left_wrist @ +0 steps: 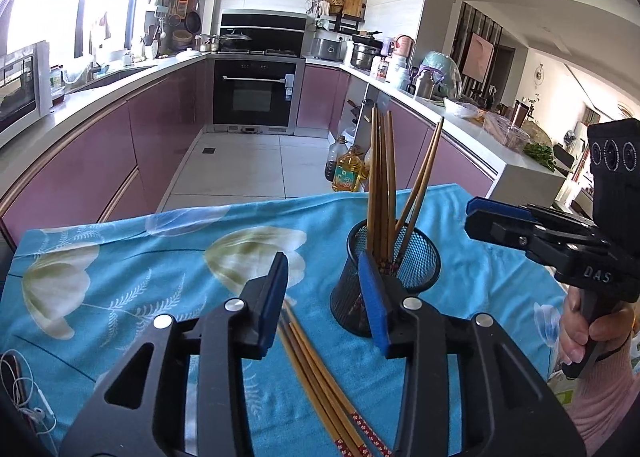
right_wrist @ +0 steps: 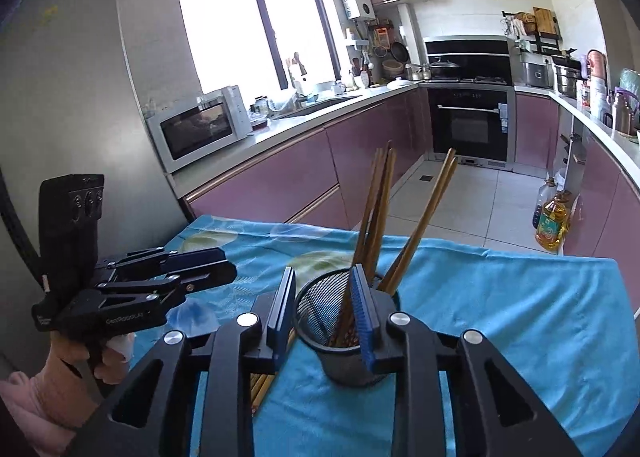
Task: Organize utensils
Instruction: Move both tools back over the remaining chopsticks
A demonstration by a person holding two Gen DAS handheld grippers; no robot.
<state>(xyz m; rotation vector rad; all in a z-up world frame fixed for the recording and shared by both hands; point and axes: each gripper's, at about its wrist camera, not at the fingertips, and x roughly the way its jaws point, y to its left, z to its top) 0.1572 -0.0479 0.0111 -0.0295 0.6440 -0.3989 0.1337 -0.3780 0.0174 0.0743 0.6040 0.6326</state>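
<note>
A black mesh cup (left_wrist: 416, 257) (right_wrist: 316, 309) stands on a blue flowered cloth (left_wrist: 160, 257) (right_wrist: 520, 317), and several wooden chopsticks (left_wrist: 382, 177) (right_wrist: 380, 209) stand upright in it. More loose chopsticks (left_wrist: 312, 369) (right_wrist: 262, 389) lie flat on the cloth, left of the cup. My left gripper (left_wrist: 324, 285) (right_wrist: 228, 265) hovers open above these, with nothing between its blue pads. My right gripper (right_wrist: 324, 293) (left_wrist: 476, 217) is open too, just before the cup's near rim, gripping nothing. A hand holds each gripper's handle.
White earphone cables (left_wrist: 24, 397) lie at the cloth's near left corner. Beyond the table's far edge are a tiled kitchen floor, oil bottles (left_wrist: 348, 173) (right_wrist: 554, 225) and pink cabinets. A microwave (right_wrist: 200, 129) sits on the left counter.
</note>
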